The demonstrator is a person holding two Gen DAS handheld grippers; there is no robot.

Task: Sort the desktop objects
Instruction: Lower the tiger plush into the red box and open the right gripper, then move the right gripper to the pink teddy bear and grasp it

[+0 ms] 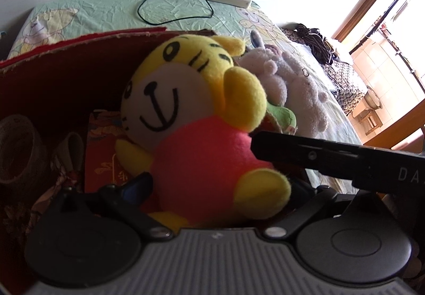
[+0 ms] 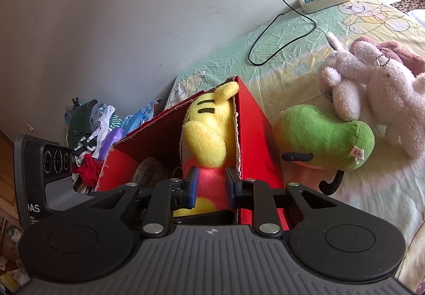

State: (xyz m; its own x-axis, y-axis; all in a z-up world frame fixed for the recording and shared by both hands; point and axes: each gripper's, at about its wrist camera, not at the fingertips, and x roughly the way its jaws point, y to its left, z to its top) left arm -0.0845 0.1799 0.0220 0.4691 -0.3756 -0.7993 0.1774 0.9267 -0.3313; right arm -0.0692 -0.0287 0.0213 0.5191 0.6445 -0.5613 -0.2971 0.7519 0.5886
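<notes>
The right gripper point(image 2: 211, 190) pinched the yellow plush tiger point(image 2: 209, 135) inside the red cardboard box point(image 2: 252, 122); the left gripper point(image 1: 202, 167) gaped (release only once seated).

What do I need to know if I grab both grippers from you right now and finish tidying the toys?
Right gripper: jaws shut on the tiger's red tummy.
Left gripper: jaws wide open, one on each side of the tiger, not squeezing it.
Things: the tiger sits in the red box, with a tape roll in there too. The green toy and the bunny lie on the bed beside the box, touching each other.
Done: the tiger is in the box.
Left: let go of the tiger. The green toy and the bunny probably go next.
</notes>
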